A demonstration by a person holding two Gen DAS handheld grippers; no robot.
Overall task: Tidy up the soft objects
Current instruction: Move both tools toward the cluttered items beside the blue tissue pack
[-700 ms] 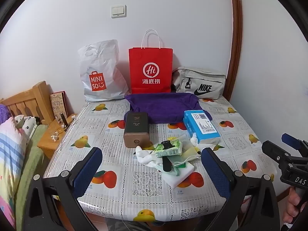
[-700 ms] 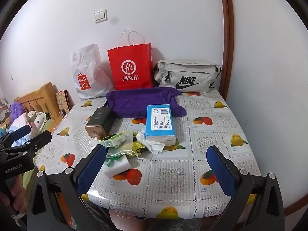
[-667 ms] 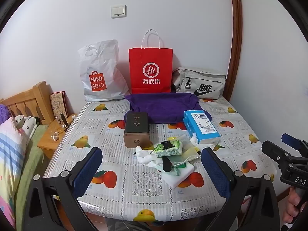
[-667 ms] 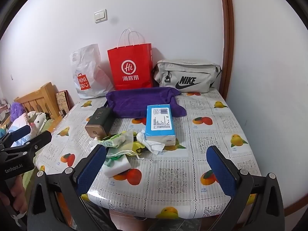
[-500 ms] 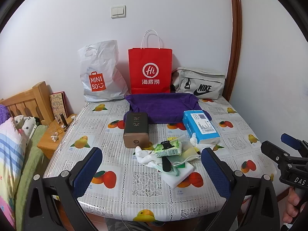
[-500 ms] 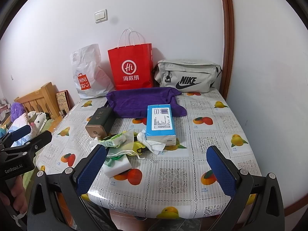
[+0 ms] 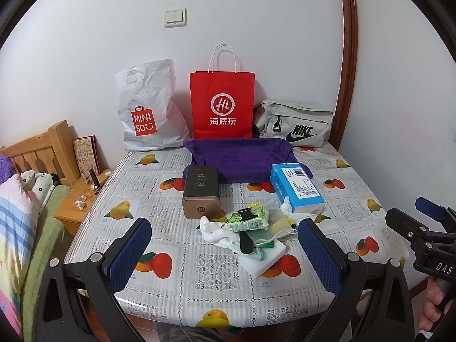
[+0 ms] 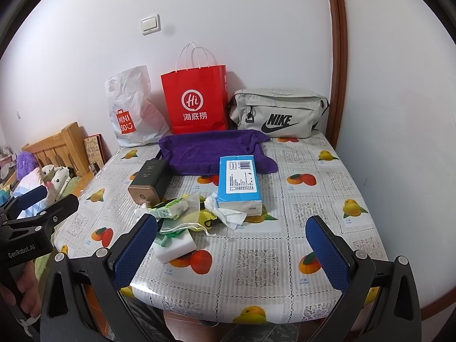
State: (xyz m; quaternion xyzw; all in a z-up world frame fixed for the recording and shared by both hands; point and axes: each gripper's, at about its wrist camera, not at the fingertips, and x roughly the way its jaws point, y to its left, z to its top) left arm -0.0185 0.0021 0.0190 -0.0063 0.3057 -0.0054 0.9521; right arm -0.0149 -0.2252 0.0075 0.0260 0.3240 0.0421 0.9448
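Both jaws stand wide and empty; I hover short of the worktop [image 7: 176, 268]. The soft pile [image 7: 250, 225] lies at twelve o'clock; next I'd reach in and pinch one piece.

Red paper bag [image 7: 222, 105], light switch [image 7: 174, 17], wooden headboard [image 7: 40, 149] behind table

- The left gripper [image 7: 225, 245], a black two-finger frame with blue textured pads, stands with its jaws spread wide and nothing between them, tilted downward.
- The right gripper [image 8: 232, 245], of the same black frame and blue pads, is likewise spread wide, tilted downward, with nothing gripped.
- The person's right hand [image 7: 434, 303] wraps the right gripper's handle.
- The person's left hand [image 8: 21, 287] grips the left gripper's handle.
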